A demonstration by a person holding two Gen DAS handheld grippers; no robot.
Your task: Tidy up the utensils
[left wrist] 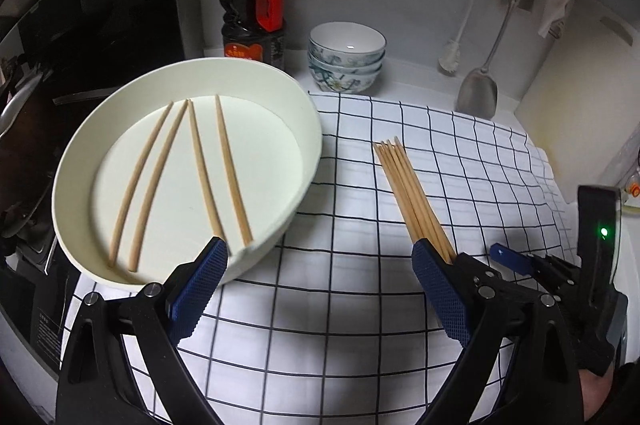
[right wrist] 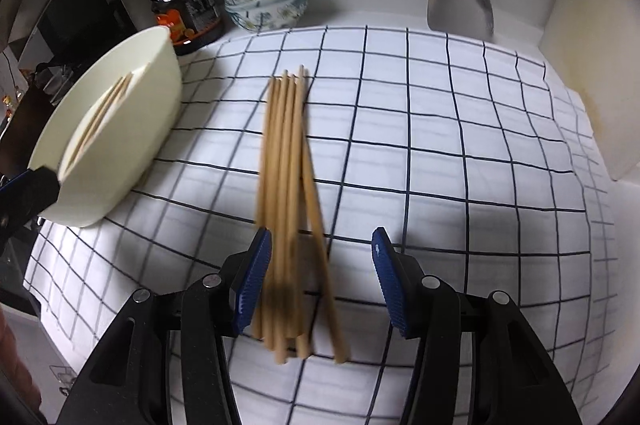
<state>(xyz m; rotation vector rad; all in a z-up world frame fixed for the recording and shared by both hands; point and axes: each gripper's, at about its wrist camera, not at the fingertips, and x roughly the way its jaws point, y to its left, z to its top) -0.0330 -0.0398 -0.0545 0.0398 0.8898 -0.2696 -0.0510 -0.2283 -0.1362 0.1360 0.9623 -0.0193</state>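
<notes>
A cream basin (left wrist: 288, 113) stands at the left on the checked cloth (left wrist: 460, 165), with several wooden chopsticks (left wrist: 200, 165) lying apart in it. My left gripper (left wrist: 320, 265) is wide open over the cloth. Its left fingertip is at the basin's near rim, and nothing is between its pads. A bundle of several chopsticks (right wrist: 286, 153) lies on the cloth, fanned out at the near end and blurred. My right gripper (right wrist: 320, 253) straddles that near end. The sticks lie against its left pad and clear of the right one. The basin (right wrist: 132, 129) also shows in the right wrist view.
At the back wall stand a dark sauce bottle (left wrist: 254, 9) and three stacked patterned bowls (left wrist: 346, 59). A metal spatula (left wrist: 478, 93) and a white brush (left wrist: 454, 57) hang there. A dark stove area (left wrist: 80, 25) lies left of the basin, and a pale board (left wrist: 576, 97) leans at the right.
</notes>
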